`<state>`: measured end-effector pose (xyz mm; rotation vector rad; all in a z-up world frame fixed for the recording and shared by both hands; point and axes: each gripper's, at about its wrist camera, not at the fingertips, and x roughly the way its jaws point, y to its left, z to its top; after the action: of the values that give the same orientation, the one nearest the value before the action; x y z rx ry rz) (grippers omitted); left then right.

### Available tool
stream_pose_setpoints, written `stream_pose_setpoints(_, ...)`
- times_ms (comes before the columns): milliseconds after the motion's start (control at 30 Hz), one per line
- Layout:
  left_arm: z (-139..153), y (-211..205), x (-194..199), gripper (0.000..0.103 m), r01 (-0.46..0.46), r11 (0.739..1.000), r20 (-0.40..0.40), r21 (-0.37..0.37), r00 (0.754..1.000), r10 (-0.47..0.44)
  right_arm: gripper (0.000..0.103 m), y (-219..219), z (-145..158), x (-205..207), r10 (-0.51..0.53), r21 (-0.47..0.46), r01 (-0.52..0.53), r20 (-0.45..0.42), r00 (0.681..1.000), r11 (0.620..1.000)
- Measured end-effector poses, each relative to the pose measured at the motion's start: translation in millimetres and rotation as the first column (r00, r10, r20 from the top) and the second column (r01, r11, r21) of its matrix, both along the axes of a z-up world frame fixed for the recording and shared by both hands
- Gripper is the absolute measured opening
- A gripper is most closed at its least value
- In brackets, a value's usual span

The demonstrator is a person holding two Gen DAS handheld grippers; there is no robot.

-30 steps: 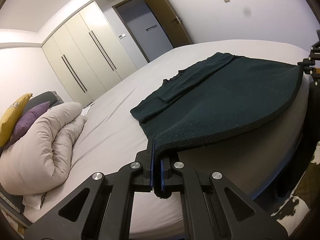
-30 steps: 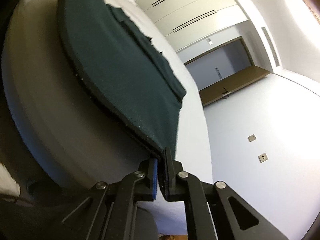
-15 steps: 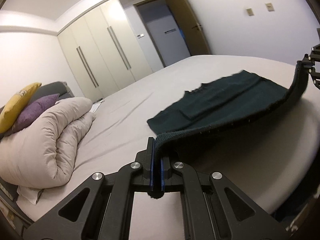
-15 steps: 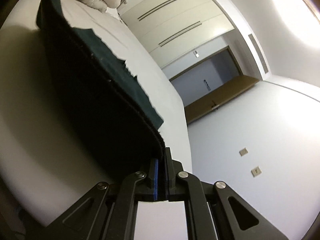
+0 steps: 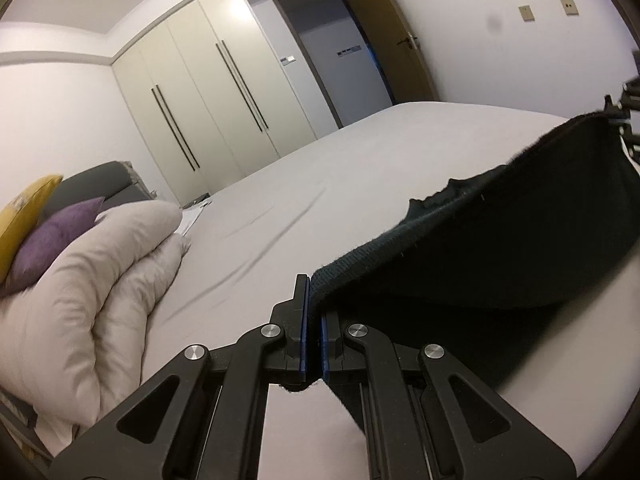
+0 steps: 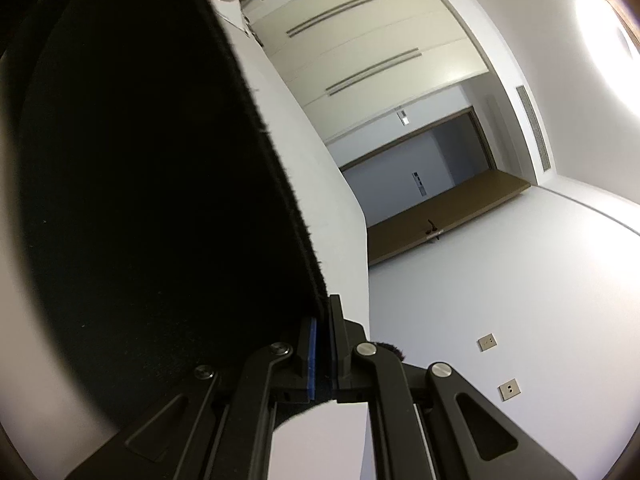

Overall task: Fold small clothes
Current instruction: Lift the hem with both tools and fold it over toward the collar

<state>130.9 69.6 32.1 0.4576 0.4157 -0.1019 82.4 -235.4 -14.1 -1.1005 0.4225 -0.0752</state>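
Left wrist: dark green garment (image 5: 500, 256) lifted, sagging.

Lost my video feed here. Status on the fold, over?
Left gripper and right gripper both shut on dark green garment. Hem lifted off the bed. Nothing in the way.

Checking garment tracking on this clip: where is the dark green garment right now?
The dark green garment hangs lifted over the right part of the bed, its hem stretched between the shut left tongs and right tongs.
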Motion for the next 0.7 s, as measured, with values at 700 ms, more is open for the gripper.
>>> stream_pose_setpoints(700,-91,-62,254,0.004,-0.011,0.997,-0.242,0.076,0.97,0.03,0.005,-8,-44,219,-0.073,-0.042,0.065,-0.213,0.974,0.997)
